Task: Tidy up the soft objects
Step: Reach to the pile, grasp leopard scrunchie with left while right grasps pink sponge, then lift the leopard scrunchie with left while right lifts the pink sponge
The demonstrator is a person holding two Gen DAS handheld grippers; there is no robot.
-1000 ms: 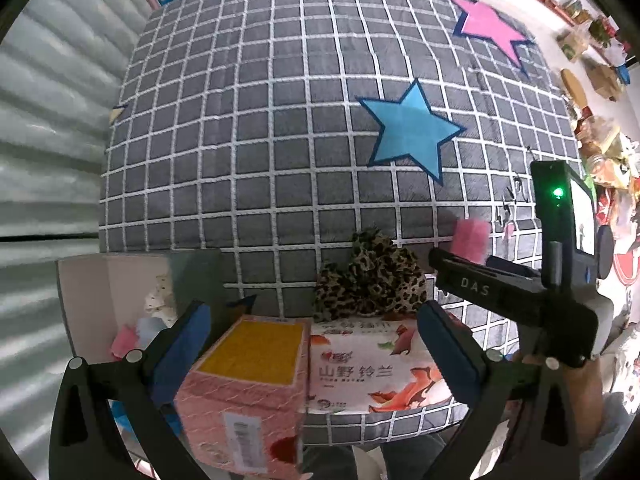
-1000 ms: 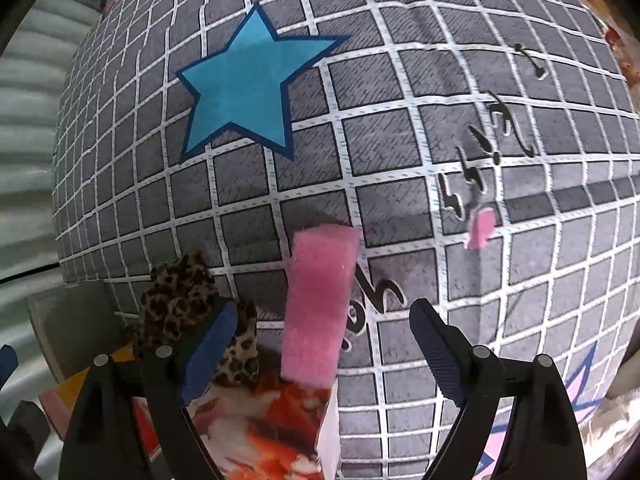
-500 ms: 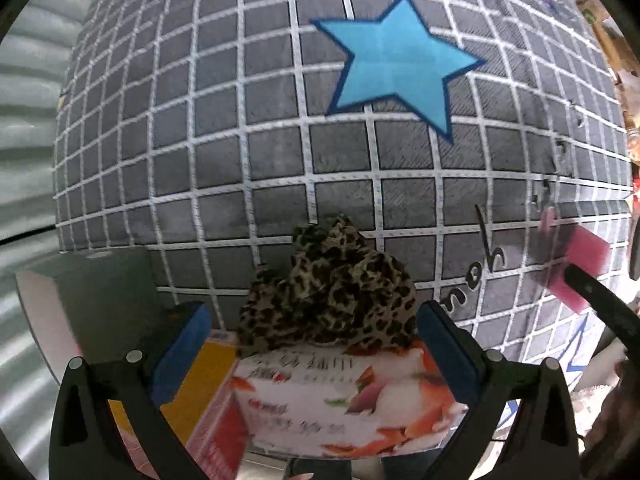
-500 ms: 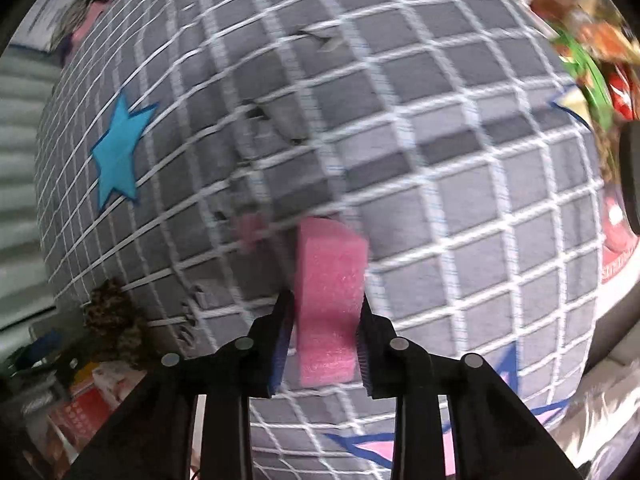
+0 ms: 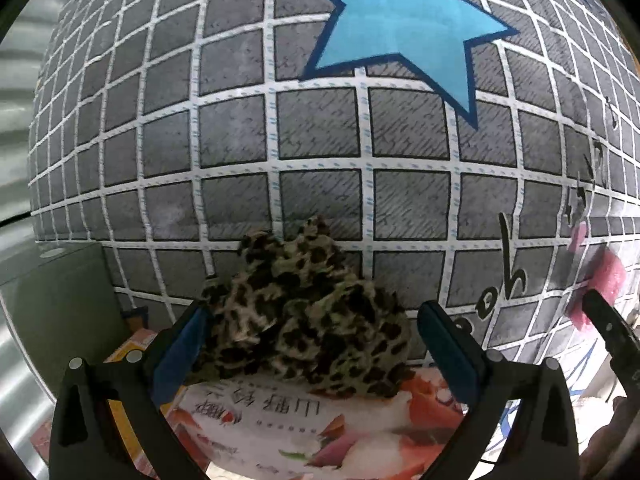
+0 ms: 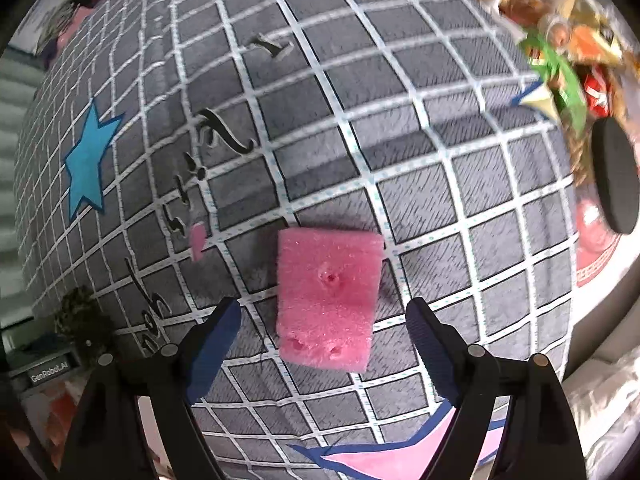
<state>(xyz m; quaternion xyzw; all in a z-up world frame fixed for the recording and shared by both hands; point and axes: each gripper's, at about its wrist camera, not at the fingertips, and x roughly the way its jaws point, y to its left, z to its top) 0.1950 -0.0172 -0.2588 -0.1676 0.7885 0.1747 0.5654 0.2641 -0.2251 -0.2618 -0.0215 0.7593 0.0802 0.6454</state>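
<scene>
A grey quilt (image 5: 320,132) with a white grid covers the surface (blue star (image 5: 400,28) printed far on it). Ribbed grey wall (image 5: 18,80) stands left; cluttered packets (image 6: 560,52) lie far right.

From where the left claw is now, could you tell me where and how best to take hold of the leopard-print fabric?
Grip the leopard-print fabric across its bunched middle, coming down from above. It sits heaped on the tissue pack, with the open left claw already on either side of it, so closing there probably gathers the most cloth.
</scene>
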